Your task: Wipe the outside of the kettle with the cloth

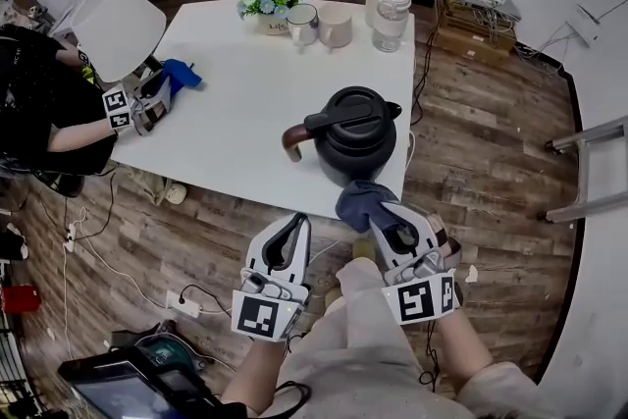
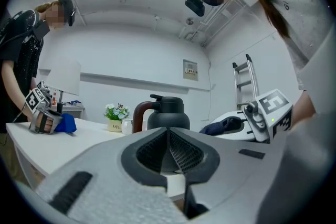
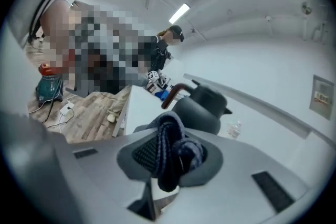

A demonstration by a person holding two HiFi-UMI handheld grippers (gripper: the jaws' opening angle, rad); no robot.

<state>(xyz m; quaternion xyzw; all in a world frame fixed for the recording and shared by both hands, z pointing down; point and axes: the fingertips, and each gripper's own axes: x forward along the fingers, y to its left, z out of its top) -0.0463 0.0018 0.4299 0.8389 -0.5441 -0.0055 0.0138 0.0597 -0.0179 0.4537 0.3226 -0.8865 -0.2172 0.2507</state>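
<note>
A black kettle with a brown handle stands near the front edge of the white table. It also shows in the left gripper view as the kettle, and in the right gripper view as the kettle. My right gripper is shut on a dark blue cloth, held just in front of the kettle's base; the cloth bunches between the jaws. My left gripper is shut on nothing, below the table edge, left of the cloth.
At the table's far side stand a flower pot, two mugs and two bottles. Another person at the left holds a gripper with a blue cloth beside a white lamp. Wooden floor surrounds the table.
</note>
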